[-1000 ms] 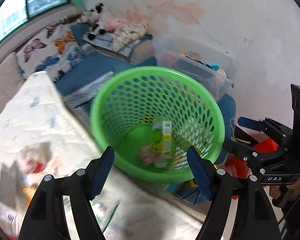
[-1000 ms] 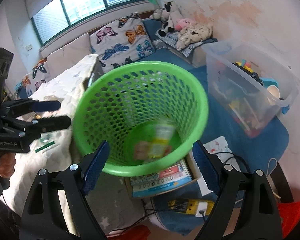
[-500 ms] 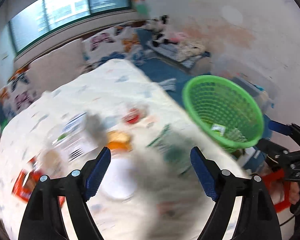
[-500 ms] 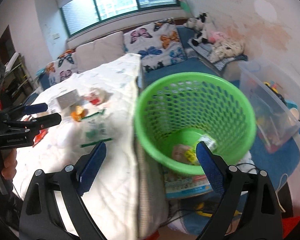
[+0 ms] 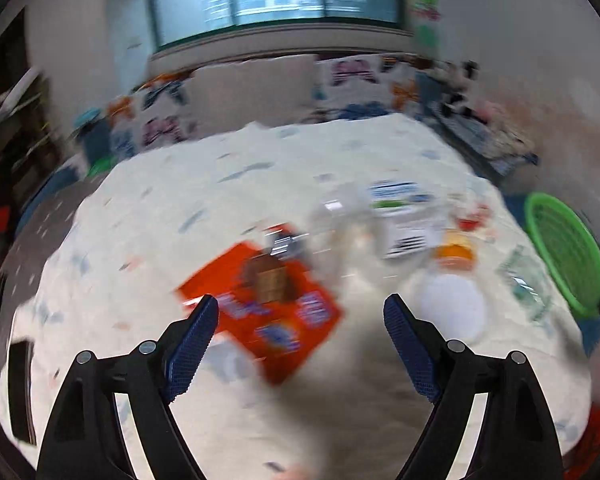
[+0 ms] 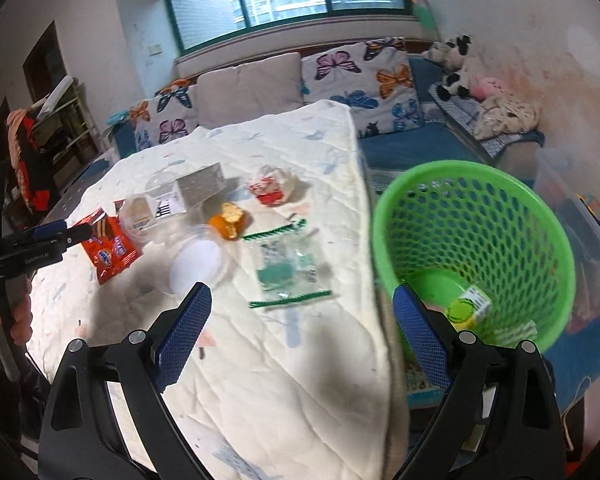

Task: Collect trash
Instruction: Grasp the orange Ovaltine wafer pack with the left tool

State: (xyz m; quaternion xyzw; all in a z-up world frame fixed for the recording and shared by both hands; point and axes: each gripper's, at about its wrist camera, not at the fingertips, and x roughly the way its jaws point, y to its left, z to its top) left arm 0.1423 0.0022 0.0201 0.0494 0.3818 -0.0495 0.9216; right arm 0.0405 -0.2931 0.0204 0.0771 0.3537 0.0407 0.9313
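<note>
The bed [image 6: 308, 360] carries the trash in a loose cluster on its cover, toward the right edge. Beside that edge stands the green basket [image 6: 472, 184], a yellow-green carton [image 6: 470, 306] lying in its bottom. The red wrapper [image 6: 110, 250] lies flat, long axis slanting toward the left edge, with the clear green-edged bag [image 6: 288, 266] nearer the basket. Left gripper [image 5: 300, 316] and right gripper [image 6: 302, 306] are both released, jaws just widened, empty.
</note>
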